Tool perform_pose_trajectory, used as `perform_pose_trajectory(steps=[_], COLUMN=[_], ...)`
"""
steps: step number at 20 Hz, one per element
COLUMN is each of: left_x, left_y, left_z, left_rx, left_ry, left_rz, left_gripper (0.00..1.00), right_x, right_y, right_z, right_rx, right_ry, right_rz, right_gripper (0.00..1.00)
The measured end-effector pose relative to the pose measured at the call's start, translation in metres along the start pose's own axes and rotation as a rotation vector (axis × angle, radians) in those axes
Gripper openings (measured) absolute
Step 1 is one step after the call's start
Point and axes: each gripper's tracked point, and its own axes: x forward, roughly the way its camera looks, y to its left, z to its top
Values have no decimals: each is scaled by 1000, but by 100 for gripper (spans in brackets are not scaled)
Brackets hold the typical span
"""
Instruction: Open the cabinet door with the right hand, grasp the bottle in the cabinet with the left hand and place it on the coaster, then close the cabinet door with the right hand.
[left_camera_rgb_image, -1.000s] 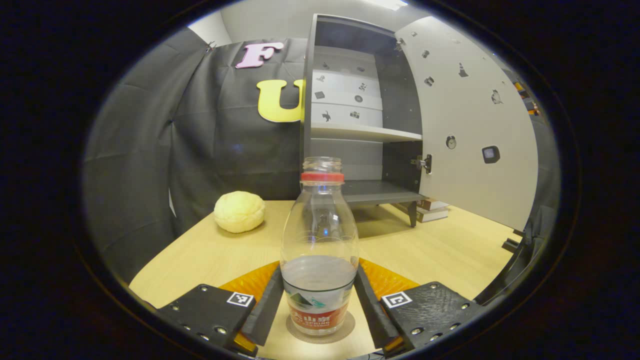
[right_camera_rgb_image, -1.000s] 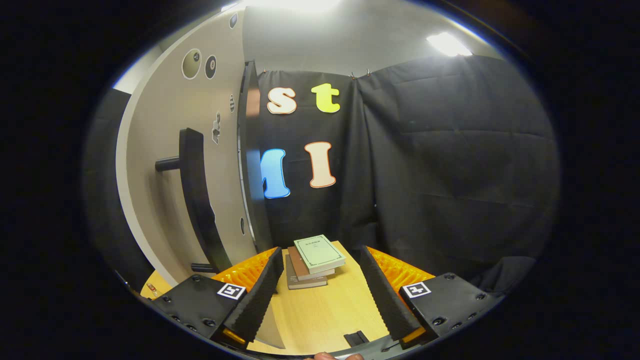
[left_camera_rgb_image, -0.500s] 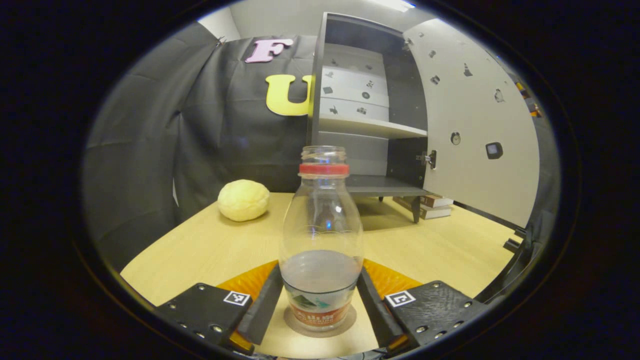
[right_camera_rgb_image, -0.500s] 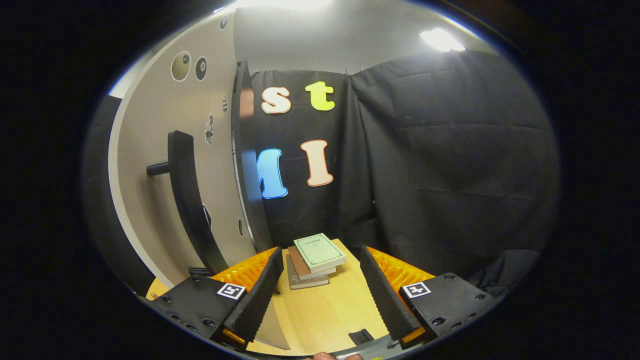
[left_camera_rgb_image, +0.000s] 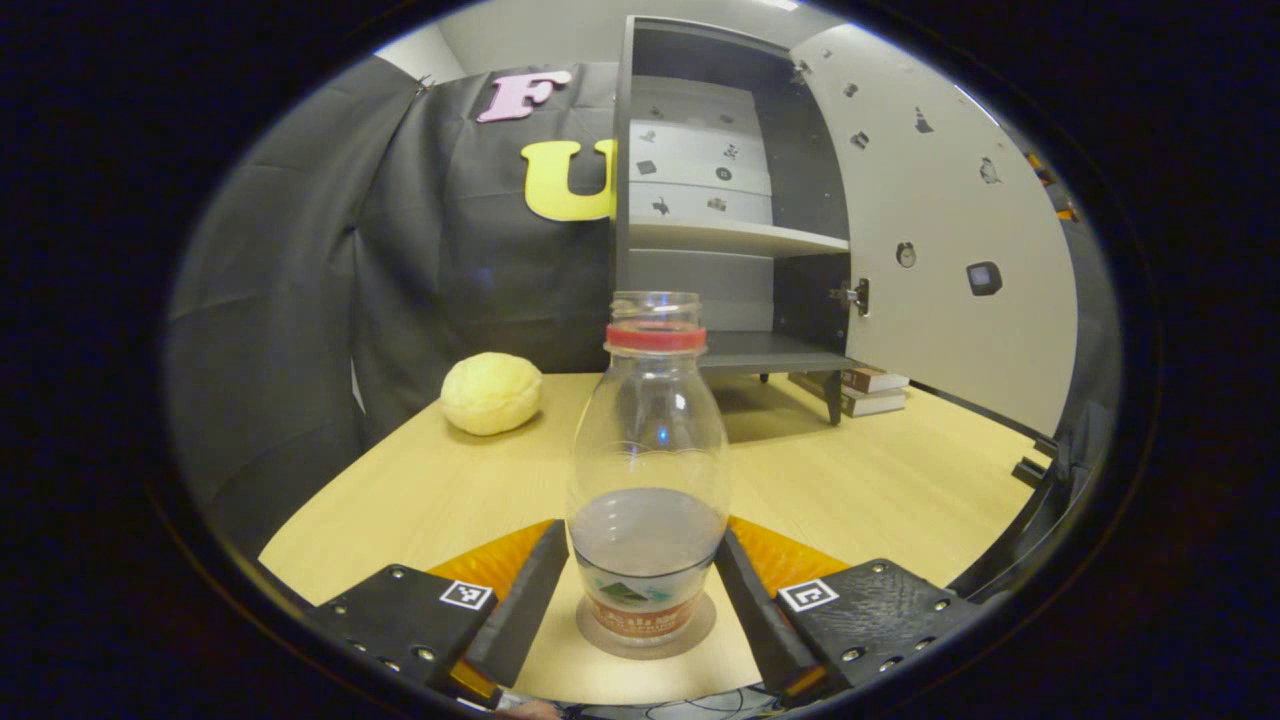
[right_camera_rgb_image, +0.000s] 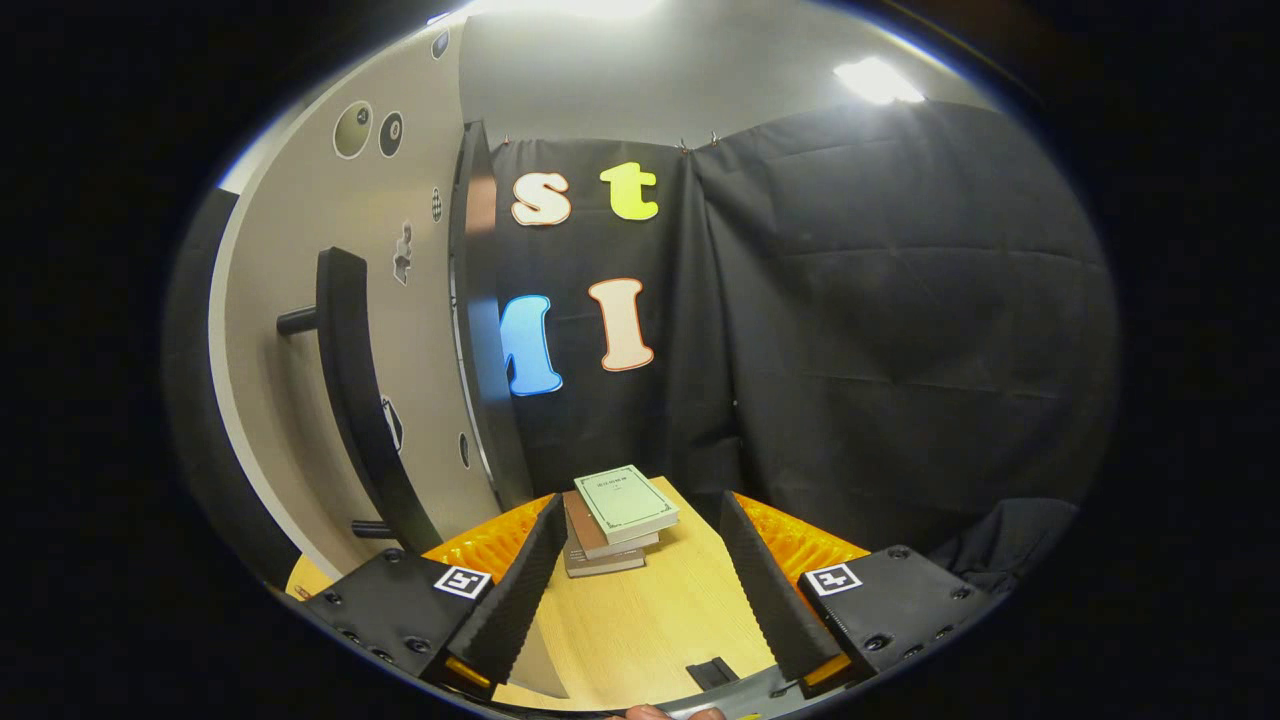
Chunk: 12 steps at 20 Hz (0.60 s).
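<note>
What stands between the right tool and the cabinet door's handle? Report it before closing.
Nothing visible. The handle sits on the open cabinet door, just left of the open right tool, with free space between them. The stacked books lie ahead on the table, off that path.

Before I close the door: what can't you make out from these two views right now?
- Left gripper view: whether the left gripper fingers touch the bottle on the coaster; the bottle's base hides the contact line.
- Left gripper view: cabinet door handle, on the door's far face.
- Right gripper view: lower end of the door handle, behind a right gripper finger.
</note>
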Motion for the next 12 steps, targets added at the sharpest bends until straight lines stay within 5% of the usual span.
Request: perform_pose_trajectory(steps=[1,5,12], left_x=[-1,-5,-31], left_y=[2,-5,-6], left_z=[-1,4,8], left_rx=[-10,-42,-37], left_ry=[4,17,59], left_rz=[5,-32,-33], left_gripper=[88,86,88], right_x=[0,2,6], right_y=[-2,-10,-13], right_z=[0,-1,-2], right_rx=[2,25,53], right_ry=[-3,0,1], right_rz=[-4,-21,-32], right_gripper=[98,92,98])
